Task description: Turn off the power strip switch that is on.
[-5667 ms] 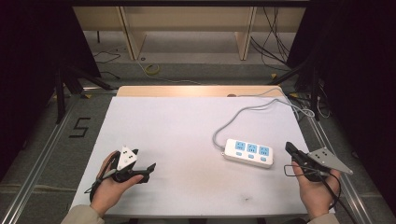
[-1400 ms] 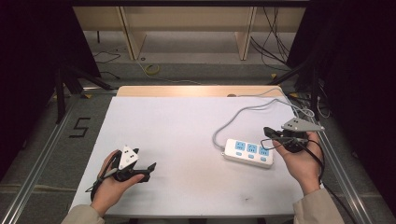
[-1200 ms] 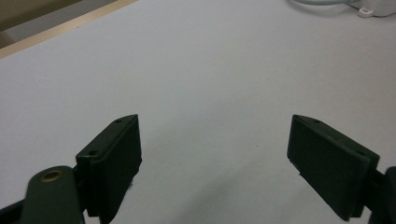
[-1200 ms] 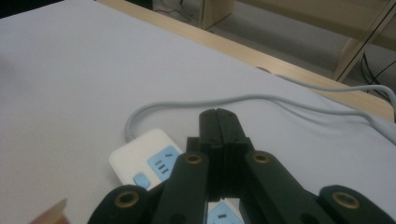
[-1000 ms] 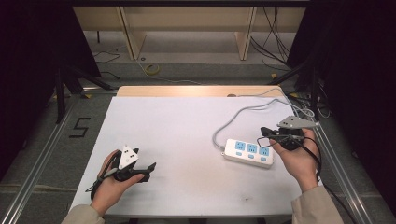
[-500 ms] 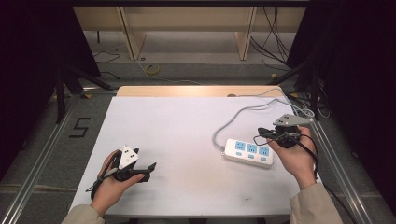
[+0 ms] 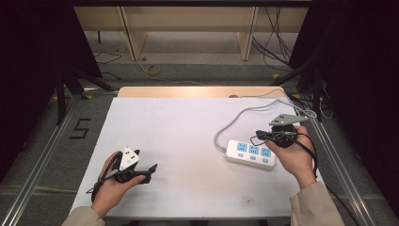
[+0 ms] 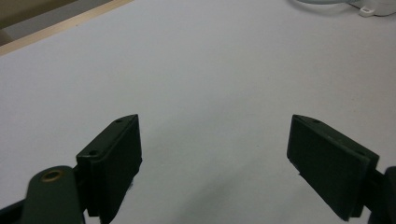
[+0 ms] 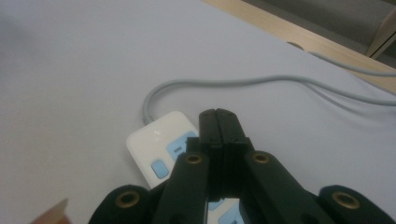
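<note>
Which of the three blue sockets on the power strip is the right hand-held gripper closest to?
The socket at the strip's right end, farthest from the cable. The shut right hand-held gripper hovers beside it; the other two sockets lie further left.

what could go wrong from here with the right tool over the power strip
The right tool is shut and hangs above the power strip, near its blue switches. Pressing down off-centre could likely hit the wrong switch or slide the strip across the smooth white table, since nothing braces it; the left tool rests open, far away. The strip's grey cable loops close by the right hand and may snag.
</note>
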